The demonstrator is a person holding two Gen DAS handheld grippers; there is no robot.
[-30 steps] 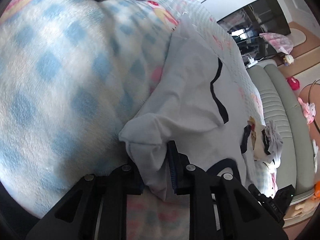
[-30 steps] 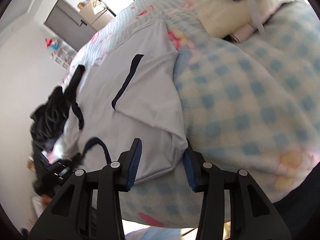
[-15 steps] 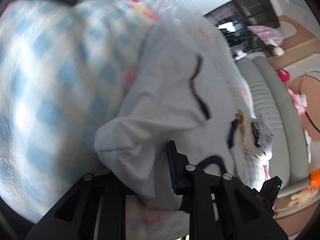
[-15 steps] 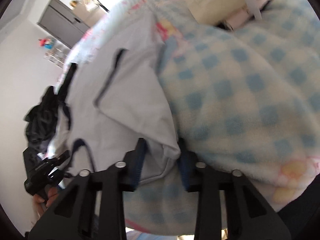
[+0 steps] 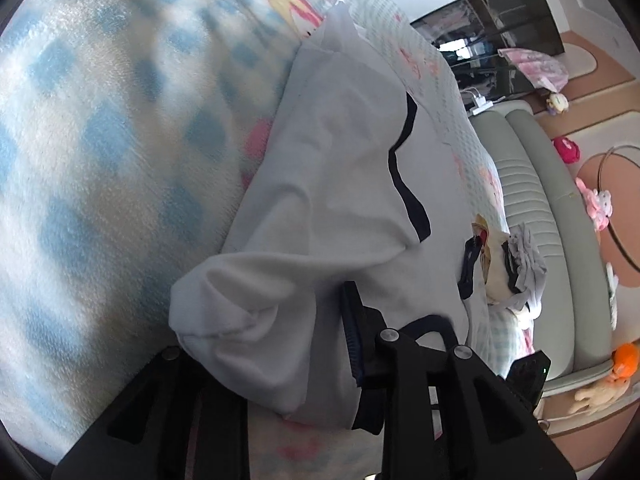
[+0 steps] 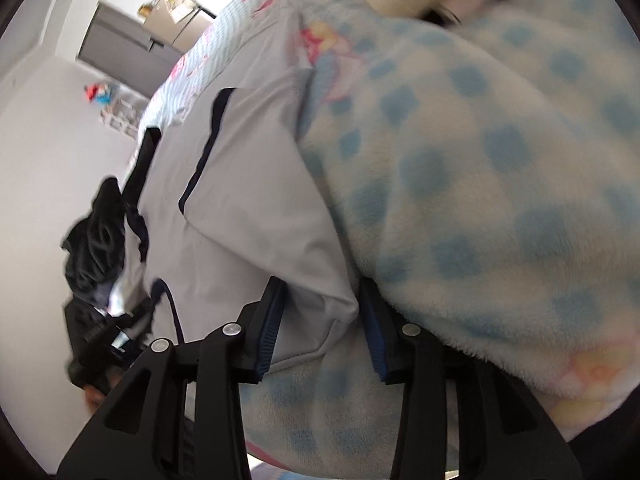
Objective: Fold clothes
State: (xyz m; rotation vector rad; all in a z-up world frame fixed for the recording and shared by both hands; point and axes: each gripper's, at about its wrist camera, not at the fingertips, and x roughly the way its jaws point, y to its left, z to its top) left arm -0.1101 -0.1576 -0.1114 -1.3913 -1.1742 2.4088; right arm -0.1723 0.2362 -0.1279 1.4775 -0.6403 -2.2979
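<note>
Left gripper: matte black angular frame, silver round screws, blue ribbed pad lining the 3 o'clock finger. Right gripper: same black frame, silver screws, blue ribbed fingers.

white shirt with navy trim, blue-and-cream checked fleece blanket at 9 o'clock, sage-green sofa at 3 o'clock, black clothes pile at 9 o'clock

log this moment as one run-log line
stage: fold underway | left gripper: shut on white shirt corner | right gripper: fingers astride shirt hem, not clamped | surface: checked blanket
</note>
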